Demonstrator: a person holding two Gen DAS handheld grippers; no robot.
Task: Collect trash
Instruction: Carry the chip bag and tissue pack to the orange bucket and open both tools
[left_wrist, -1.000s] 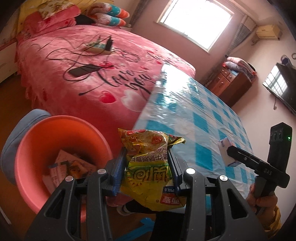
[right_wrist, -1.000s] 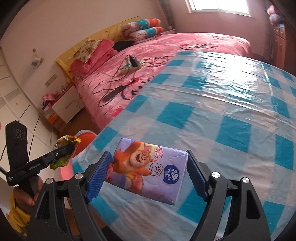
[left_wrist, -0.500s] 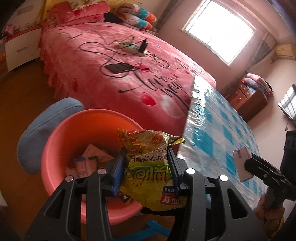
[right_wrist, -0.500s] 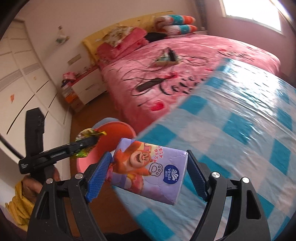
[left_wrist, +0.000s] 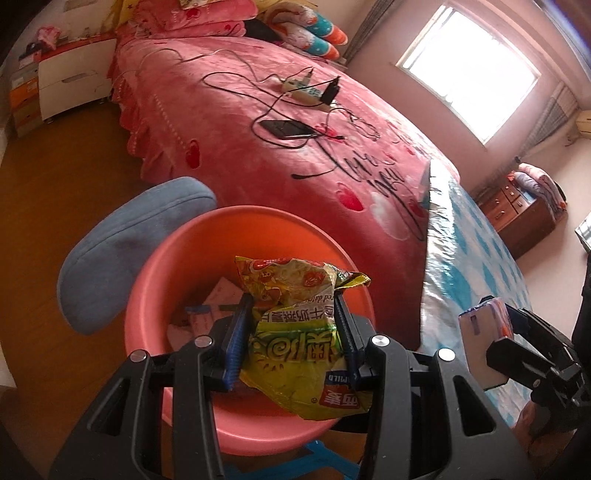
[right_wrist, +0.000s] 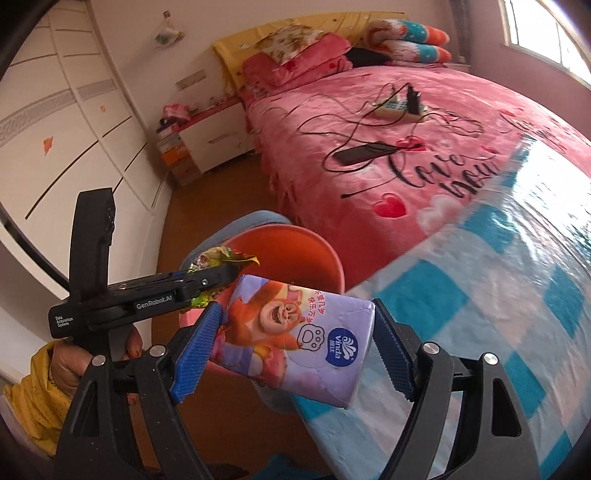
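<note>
The crumpled yellow-green snack wrapper (left_wrist: 295, 332) is clamped between the blue pads of the left gripper (left_wrist: 291, 332), whose jaws are closed tight on it, and it hangs over the open mouth of the orange bin (left_wrist: 236, 229) — paper scraps (left_wrist: 218, 302) lie at the bottom, partly hidden behind the wrapper and the jaws. The gripper tilts steeply down toward the bin. In the right wrist view the same gripper (right_wrist: 221, 275) shows side-on at 9 o'clock, its handle in a hand (right_wrist: 70, 363) with a yellow sleeve (right_wrist: 33, 398) cut off by the edge. The right gripper (right_wrist: 291, 339) also points downward and grasps a purple tissue pack (right_wrist: 291, 332) with a cartoon bear, its jaws set wide against the pack's two ends; the pack hangs over the near edge of the tabletop (right_wrist: 498, 288) with its blue-and-white checked cover, the bin beyond it at 11 o'clock. From the left wrist view only one end of the pack (left_wrist: 484, 339) shows at 3 o'clock, and the right hand is blurred at the frame's edge. A blue cushion (left_wrist: 122, 251) lies at 10 o'clock of the bin, partly behind its rim. Behind stands a pink bed (left_wrist: 258, 155) — a power strip (left_wrist: 306, 90), cables and a dark phone (left_wrist: 288, 129) lie on it.
</note>
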